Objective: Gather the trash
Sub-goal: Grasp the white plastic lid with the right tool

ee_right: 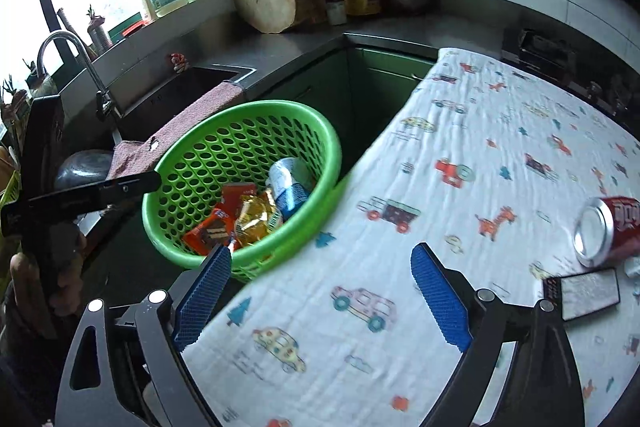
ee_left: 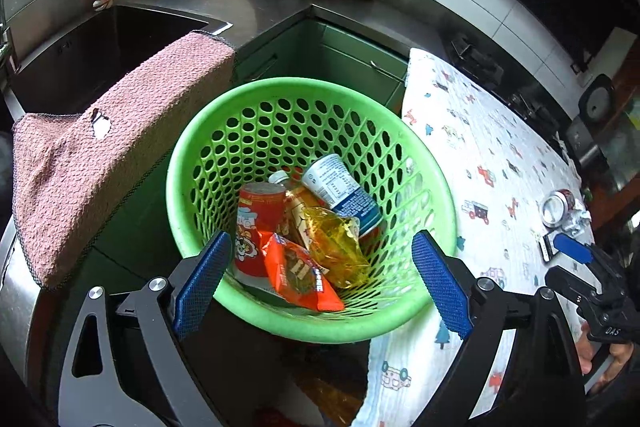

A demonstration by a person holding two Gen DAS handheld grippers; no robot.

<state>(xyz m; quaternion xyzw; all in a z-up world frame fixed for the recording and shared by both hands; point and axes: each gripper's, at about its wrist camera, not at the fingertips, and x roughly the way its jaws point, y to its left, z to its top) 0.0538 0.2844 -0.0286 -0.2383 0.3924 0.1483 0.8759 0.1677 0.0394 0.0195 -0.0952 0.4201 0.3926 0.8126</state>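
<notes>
- My left gripper (ee_left: 322, 285) hangs over the green basket (ee_left: 188, 203), its blue fingers (ee_left: 202, 283) spread wide with nothing between them.
- Inside the basket I see a red can (ee_left: 256, 223), a white and blue bottle (ee_left: 340, 193), a yellow wrapper (ee_left: 334, 243) and an orange packet (ee_left: 298, 273), piled together at the bottom.
- The basket sits between the pink towel (ee_left: 100, 163) draped over the sink edge and the table with its patterned cloth (ee_right: 460, 155).
- My right gripper (ee_right: 322, 297) is above the cloth, just beside the basket (ee_right: 240, 115), fingers (ee_right: 440, 301) also held apart and empty.
- On the cloth, well to the right, a red soda can (ee_right: 608, 231) lies on its side, with a small dark card (ee_right: 582, 291) just in front of it and a bit of crumpled white paper (ee_right: 634, 267) at the frame edge.
- From the left view I can also see that can (ee_left: 560, 207) far across the table.
</notes>
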